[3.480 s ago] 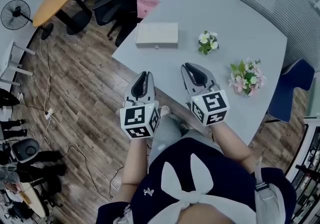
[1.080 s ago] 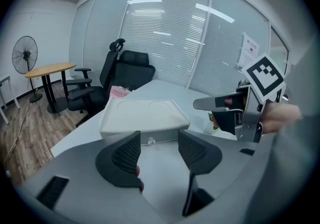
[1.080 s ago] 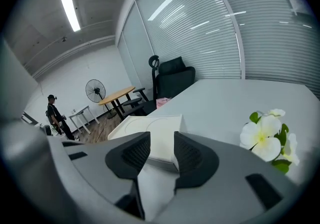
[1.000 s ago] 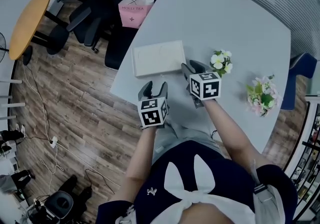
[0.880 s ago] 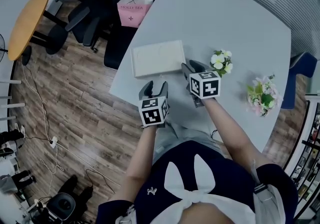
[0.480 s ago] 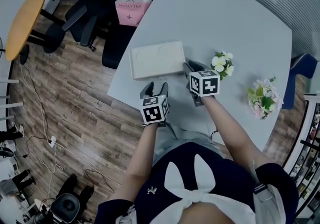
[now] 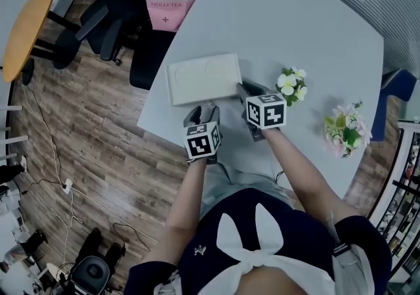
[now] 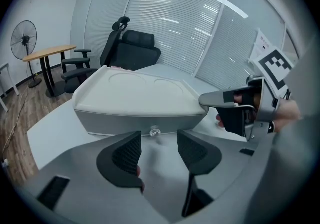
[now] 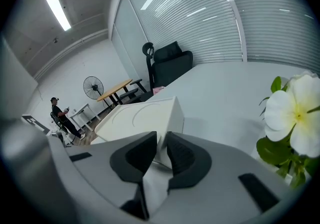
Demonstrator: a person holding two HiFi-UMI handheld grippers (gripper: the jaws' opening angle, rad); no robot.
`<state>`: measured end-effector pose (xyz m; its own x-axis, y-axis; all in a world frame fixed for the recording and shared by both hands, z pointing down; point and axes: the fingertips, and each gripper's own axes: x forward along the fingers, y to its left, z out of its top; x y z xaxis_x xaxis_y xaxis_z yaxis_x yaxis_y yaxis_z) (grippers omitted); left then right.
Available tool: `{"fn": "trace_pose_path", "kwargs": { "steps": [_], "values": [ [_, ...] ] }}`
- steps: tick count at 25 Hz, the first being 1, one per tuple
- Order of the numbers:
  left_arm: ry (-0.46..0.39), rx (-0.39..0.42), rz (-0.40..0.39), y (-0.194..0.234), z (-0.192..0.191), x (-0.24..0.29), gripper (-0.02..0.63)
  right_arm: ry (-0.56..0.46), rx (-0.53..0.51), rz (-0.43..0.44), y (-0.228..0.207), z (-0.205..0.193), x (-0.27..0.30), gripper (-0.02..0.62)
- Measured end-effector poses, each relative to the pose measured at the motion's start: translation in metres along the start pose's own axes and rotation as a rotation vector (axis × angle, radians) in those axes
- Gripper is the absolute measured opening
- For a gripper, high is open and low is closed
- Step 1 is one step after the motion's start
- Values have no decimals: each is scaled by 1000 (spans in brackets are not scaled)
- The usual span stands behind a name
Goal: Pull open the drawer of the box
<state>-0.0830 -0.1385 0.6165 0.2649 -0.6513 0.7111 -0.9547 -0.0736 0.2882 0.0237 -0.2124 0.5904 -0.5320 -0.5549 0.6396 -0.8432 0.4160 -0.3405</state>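
Reaching toward the drawer front, the left gripper has its jaws apart with nothing between them. The drawer's small clear knob sits just ahead of the gap, roughly centred on it and not touched. The white box lies flat on the desk, directly in front of this gripper, and its drawer is shut flush with the front face.

To the right of the left gripper, the right gripper is at the box's near right corner. Its jaws have just been closing, and that corner now fills the narrow gap between the pads, which look to be pressing on it.

Further right of the right gripper, a sprig of white flowers stands near it on the desk. A pink and white bouquet lies well apart beyond that. Past the box, off the desk's far edge, a pink bag rests on a black office chair.
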Motion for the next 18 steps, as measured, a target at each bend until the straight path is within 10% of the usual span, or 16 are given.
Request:
{"fn": "trace_pose_path", "kwargs": {
  "steps": [18],
  "values": [
    [-3,-32,57,9,-4,19,179,-18,23,20,-1,-2,2,75]
  ]
}}
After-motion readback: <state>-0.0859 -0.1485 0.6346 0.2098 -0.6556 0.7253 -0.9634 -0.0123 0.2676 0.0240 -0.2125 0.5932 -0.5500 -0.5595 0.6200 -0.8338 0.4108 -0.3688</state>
